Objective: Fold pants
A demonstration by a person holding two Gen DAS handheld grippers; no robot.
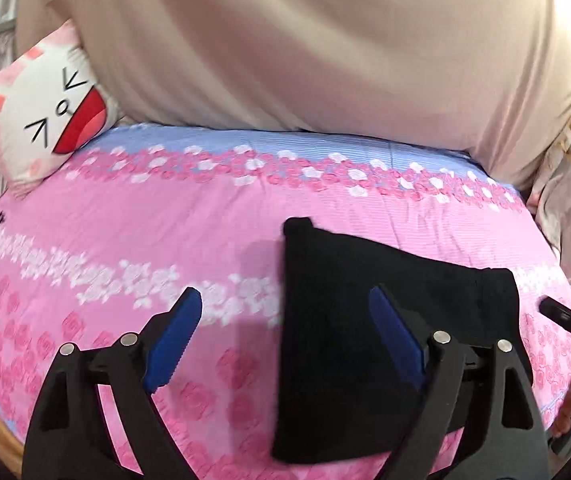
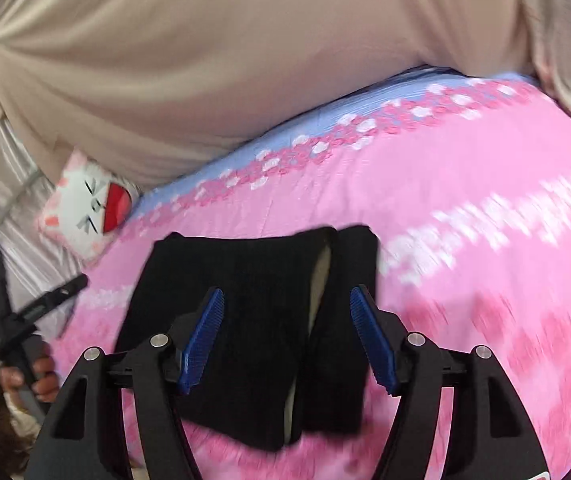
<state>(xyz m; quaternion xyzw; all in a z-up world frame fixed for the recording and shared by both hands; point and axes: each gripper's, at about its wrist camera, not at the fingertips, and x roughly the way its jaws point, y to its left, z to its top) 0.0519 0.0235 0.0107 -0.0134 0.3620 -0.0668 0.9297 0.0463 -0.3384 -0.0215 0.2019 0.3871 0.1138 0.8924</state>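
Black pants [image 2: 245,328] lie folded into compact rectangle on pink floral bedsheet [image 1: 125,232] of bed, near front edge; flat spot keeps fold from slipping. Pale lining shows in slit between two stacked halves. Left hand-held gripper [image 1: 285,344] hovers above, jaws spread, nothing between pads, sits off pants' left edge. Right hand-held gripper [image 2: 287,340] also spread and empty over pants' middle. Cat-face pillow [image 1: 41,112] and beige duvet [image 1: 305,48] pushed to far side, judged to free folding room. Fold looks nearly complete.

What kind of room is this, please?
Most likely a bedroom. The black pants lie on a bed with a pink flowered sheet, a cartoon-face pillow sits at its edge, and a big beige duvet is heaped behind.
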